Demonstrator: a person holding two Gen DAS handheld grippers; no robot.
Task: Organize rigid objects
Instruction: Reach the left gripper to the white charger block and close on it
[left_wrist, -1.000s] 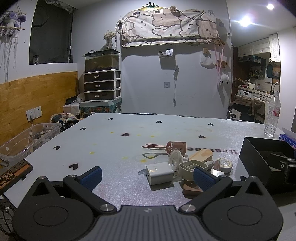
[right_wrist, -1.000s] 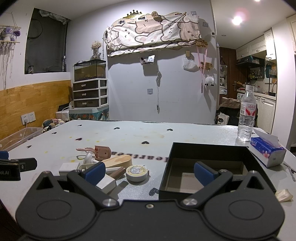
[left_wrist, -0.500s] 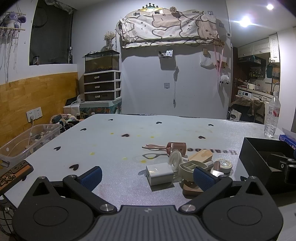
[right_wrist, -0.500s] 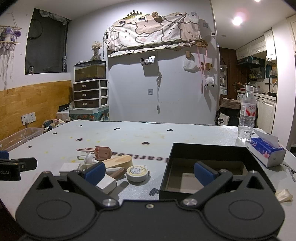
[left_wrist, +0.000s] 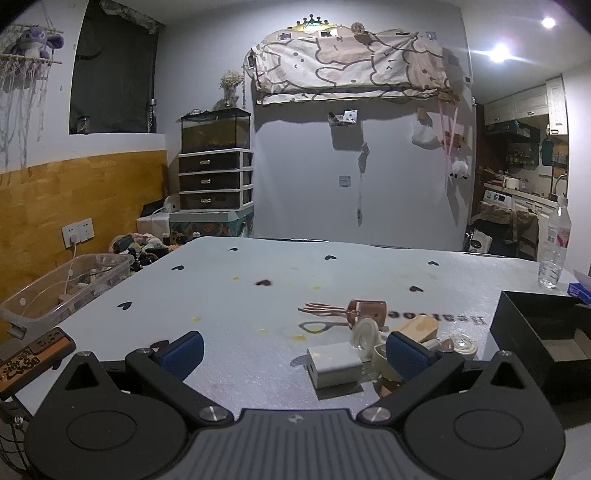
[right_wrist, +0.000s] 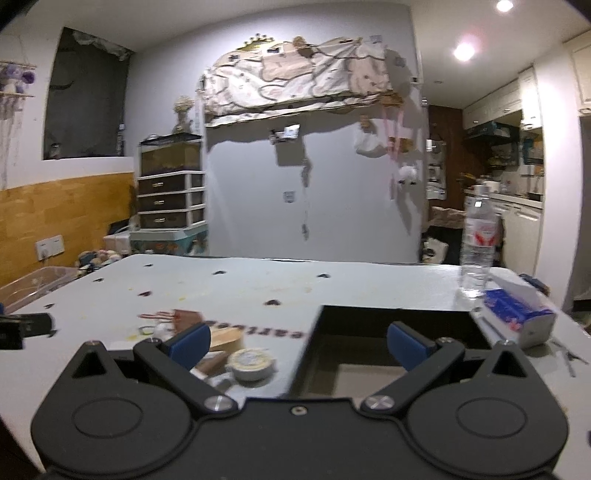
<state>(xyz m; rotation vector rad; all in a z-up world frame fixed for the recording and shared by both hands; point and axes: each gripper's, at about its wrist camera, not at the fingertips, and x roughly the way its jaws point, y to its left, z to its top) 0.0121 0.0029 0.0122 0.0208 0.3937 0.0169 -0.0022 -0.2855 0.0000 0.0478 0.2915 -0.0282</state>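
Observation:
A pile of small rigid objects lies on the grey table: a white charger cube, a brown holder with a pink fork-like piece, a wooden block, and a roll of tape. An empty black box stands to their right; it also shows in the left wrist view. My left gripper is open and empty, just before the pile. My right gripper is open and empty, over the near edge of the box and the tape.
A water bottle and a blue tissue pack stand at the table's right side. A clear plastic bin sits off the table's left edge. The table top has small heart marks.
My right gripper has moved forward and turned a little right, so the box and tape sit nearer; its view is blurred. My left gripper has hardly moved.

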